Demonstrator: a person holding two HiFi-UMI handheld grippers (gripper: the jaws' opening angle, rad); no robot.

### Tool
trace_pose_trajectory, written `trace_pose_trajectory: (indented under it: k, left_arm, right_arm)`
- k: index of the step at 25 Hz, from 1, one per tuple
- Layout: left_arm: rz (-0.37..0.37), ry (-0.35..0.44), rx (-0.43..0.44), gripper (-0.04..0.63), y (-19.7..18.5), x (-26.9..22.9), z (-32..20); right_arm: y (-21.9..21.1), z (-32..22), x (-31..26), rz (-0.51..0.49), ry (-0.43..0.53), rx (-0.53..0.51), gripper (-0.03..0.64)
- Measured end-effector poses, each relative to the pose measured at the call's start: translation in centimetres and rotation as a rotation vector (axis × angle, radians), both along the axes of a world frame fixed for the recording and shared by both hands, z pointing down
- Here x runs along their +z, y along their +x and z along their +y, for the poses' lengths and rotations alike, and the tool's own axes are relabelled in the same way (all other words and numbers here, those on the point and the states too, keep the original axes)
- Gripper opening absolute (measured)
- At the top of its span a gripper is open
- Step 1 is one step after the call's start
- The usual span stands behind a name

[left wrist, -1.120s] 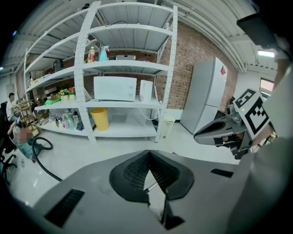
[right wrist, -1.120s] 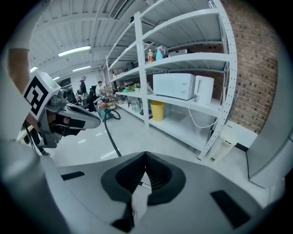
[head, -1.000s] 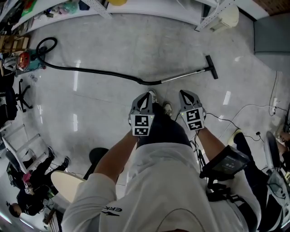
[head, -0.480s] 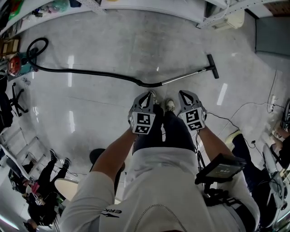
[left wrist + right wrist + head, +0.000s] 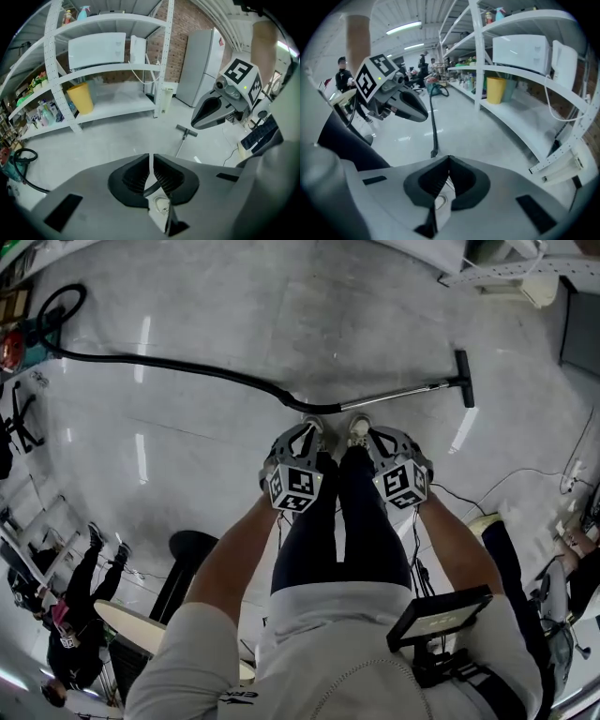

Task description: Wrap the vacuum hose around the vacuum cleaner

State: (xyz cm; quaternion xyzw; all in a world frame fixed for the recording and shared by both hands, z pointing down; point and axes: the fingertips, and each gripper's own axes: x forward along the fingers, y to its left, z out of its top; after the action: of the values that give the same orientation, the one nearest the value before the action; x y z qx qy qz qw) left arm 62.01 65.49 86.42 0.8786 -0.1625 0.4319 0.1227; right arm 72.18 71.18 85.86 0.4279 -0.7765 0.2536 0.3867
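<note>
Direction was what mattered. The black vacuum hose (image 5: 187, 367) lay stretched along the floor across the person's front. It ran from the vacuum cleaner (image 5: 19, 337), far off to the left by the shelving, to a curved handle bend (image 5: 300, 407) just beyond the toes of the person's shoes (image 5: 312, 424). From that bend the metal wand (image 5: 403, 390) carried on to the right, ending in the floor head (image 5: 465, 390).

Both claws hung low in front of the knees, pointing steeply down toward the bend. The left gripper (image 5: 302, 430) had its jaws pressed together with nothing between them. The right gripper (image 5: 373, 435) was closed and empty in the same way.

By my reckoning the left claw stood nearer the hose end of the bend and the right nearer the wand. The line ran crosswise to both, so each would have to open and close over it from above. The cleaner was well apart from either hand, so the hose would need carrying leftward to it.
</note>
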Motion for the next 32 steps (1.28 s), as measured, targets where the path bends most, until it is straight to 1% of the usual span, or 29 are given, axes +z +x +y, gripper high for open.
trace_pose_trajectory:
  k: [2, 4, 6, 7, 10, 15, 18, 23, 29, 32]
  left_arm:
    - [-0.022, 0.0, 0.026, 0.008, 0.0, 3.0, 0.4]
    - [-0.05, 0.001, 0.086, 0.033, 0.0, 6.1, 1.3]
    - [-0.082, 0.006, 0.169, 0.066, 0.0, 9.4, 2.4]
    - [-0.094, 0.01, 0.207, 0.078, 0.0, 11.0, 2.9]
    - [-0.123, 0.021, 0.284, 0.095, -0.3, 15.4, 3.7]
    - [-0.186, 0.055, 0.352, 0.108, -1.1, 22.1, 4.1]
    - [-0.21, 0.074, 0.404, 0.121, -1.2, 25.5, 4.2]
    - [-0.238, 0.084, 0.526, 0.152, -1.6, 29.6, 5.4]
    - [-0.261, 0.096, 0.558, 0.169, -1.5, 32.5, 5.4]
    - [-0.266, 0.101, 0.593, 0.172, -1.1, 33.4, 5.7]
  right_arm:
    - [-0.7, 0.2, 2.9, 0.015, -0.009, -0.087, -0.005]
    - [-1.1, 0.7, 5.8, 0.028, -0.024, -0.16, -0.005]
    - [-1.4, 1.4, 9.0, 0.041, -0.052, -0.221, 0.057]
    - [-1.4, 1.7, 10.6, 0.052, -0.067, -0.246, 0.072]
    - [-0.9, 2.4, 15.7, 0.093, -0.106, -0.3, 0.11]
    - [-0.1, 3.4, 23.2, 0.145, -0.151, -0.374, 0.155]
    - [-0.1, 3.9, 27.2, 0.175, -0.174, -0.436, 0.186]
    - [-0.3, 4.8, 31.6, 0.216, -0.207, -0.515, 0.23]
    - [0.4, 4.3, 34.4, 0.271, -0.201, -0.532, 0.235]
    - [0.6, 4.1, 35.6, 0.29, -0.208, -0.541, 0.235]
